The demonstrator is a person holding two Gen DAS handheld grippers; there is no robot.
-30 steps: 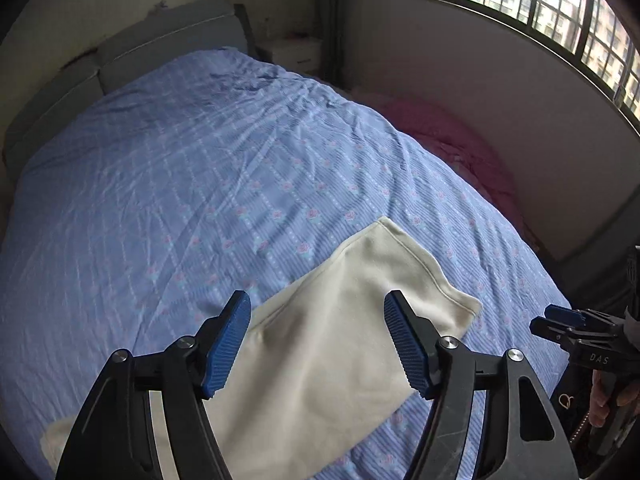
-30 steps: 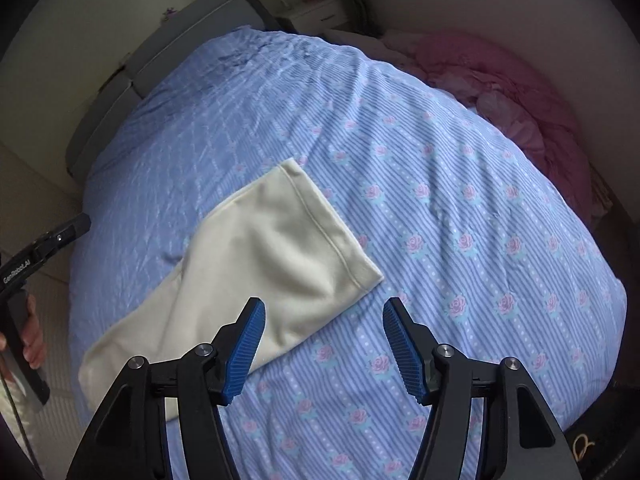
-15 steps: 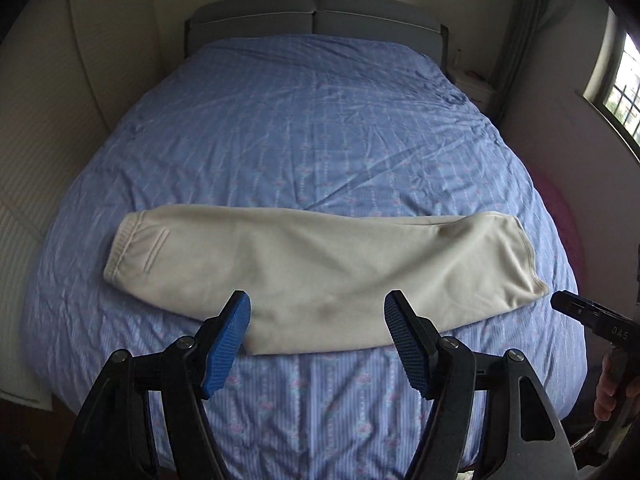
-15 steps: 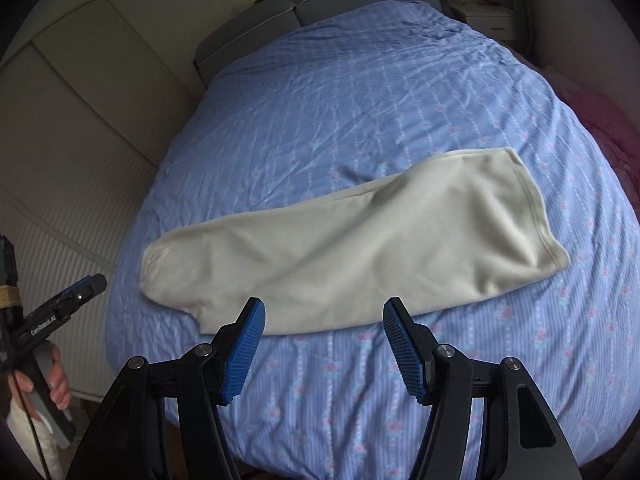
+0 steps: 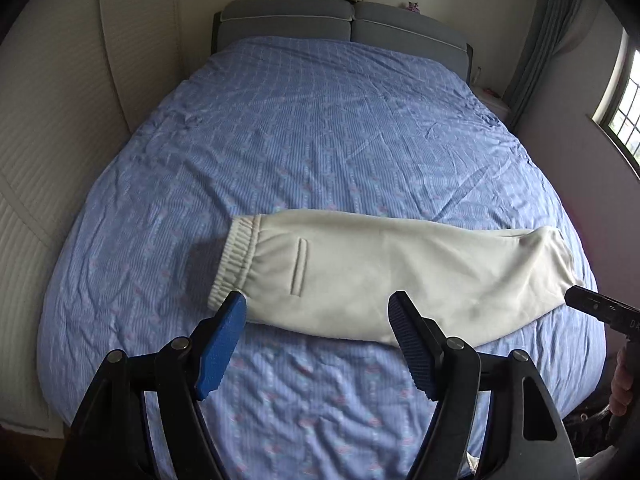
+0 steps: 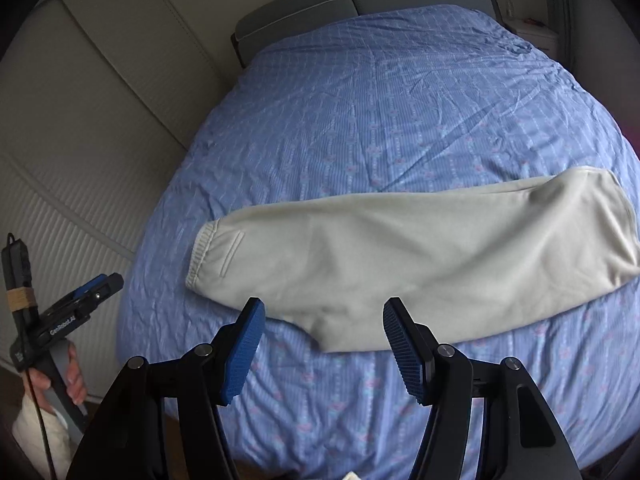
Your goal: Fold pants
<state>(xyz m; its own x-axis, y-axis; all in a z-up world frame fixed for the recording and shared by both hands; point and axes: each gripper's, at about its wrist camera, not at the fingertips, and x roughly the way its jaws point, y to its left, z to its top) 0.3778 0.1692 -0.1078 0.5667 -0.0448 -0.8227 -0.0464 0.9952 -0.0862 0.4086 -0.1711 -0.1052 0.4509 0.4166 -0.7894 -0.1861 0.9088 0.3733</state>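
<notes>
Cream pants, folded lengthwise, lie flat across the blue bed sheet near the foot of the bed. The elastic waistband and a slit pocket are at the left; the leg ends are at the right. My left gripper hovers open above the near edge of the waist part, nothing between its blue pads. My right gripper hangs open over the near edge of the pants, around the crotch bend, holding nothing. Each gripper also shows at the edge of the other's view, held by a hand.
A grey padded headboard stands at the far end of the bed. Ribbed wardrobe doors run along the left side. At the right are a curtain, a window and a white nightstand.
Both views have swung from the bed's right corner to its foot, so the whole length of the pants and the waistband now show. The pants lie where they were.
</notes>
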